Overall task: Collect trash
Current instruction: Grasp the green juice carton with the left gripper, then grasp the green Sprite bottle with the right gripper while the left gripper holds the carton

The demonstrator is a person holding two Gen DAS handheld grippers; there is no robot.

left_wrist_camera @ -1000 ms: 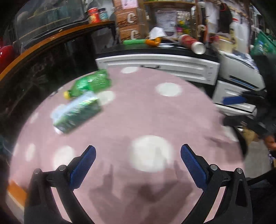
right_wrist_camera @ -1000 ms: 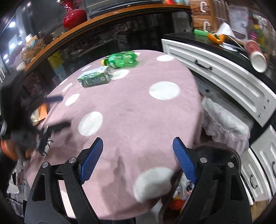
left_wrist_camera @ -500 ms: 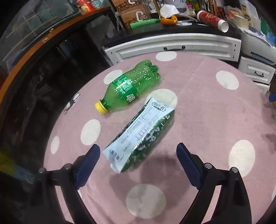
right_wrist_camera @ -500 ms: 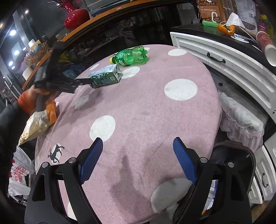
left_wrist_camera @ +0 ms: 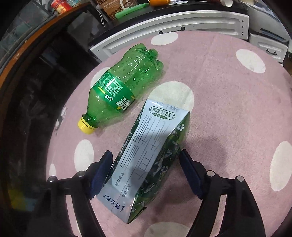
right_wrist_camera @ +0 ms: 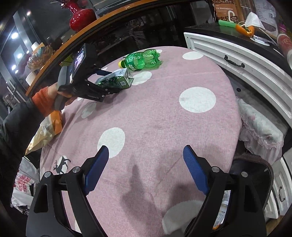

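A green and silver drink carton [left_wrist_camera: 149, 156] lies on the pink dotted tablecloth [left_wrist_camera: 228, 102]. My left gripper [left_wrist_camera: 146, 167] is open, its two blue fingers on either side of the carton's near half. A crushed green plastic bottle [left_wrist_camera: 124, 85] with a yellow cap lies just beyond it to the left. In the right wrist view the carton [right_wrist_camera: 115, 80] sits between the left gripper's fingers, and the bottle [right_wrist_camera: 142, 59] lies behind it. My right gripper [right_wrist_camera: 146, 167] is open and empty above the near part of the tablecloth [right_wrist_camera: 164, 118].
A white drawer cabinet [right_wrist_camera: 237, 60] with a cluttered black top stands behind the table. A dark bin [right_wrist_camera: 251, 182] with trash sits at the lower right below the table edge. Plastic bags [right_wrist_camera: 43, 134] lie left of the table. A red vase [right_wrist_camera: 80, 16] stands on the curved shelf.
My left gripper has moved forward and down over the table until its open fingers straddle the carton. My right gripper has drawn back slightly and stays open.
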